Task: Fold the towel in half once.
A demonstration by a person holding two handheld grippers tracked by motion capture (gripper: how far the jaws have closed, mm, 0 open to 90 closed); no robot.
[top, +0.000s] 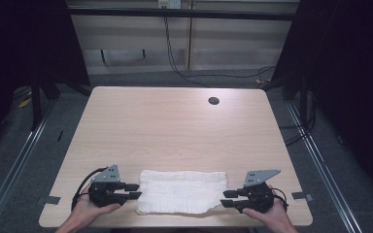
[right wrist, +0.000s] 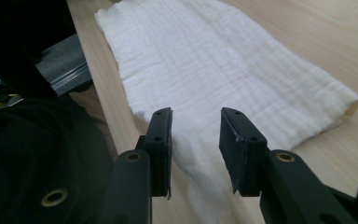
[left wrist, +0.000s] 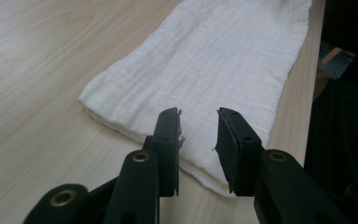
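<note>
On the wooden table [top: 175, 126], a folded white cloth [top: 182, 191] was laid between the left gripper [top: 135, 191] and right gripper [top: 227, 198]. Both grippers were held partly open, with nothing gripped. No writing could be read anywhere.

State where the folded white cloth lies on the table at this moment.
In the high view, the folded white cloth lies flat near the table's front edge, between the left tool and the right tool, whose open jaws point at its two ends.
</note>
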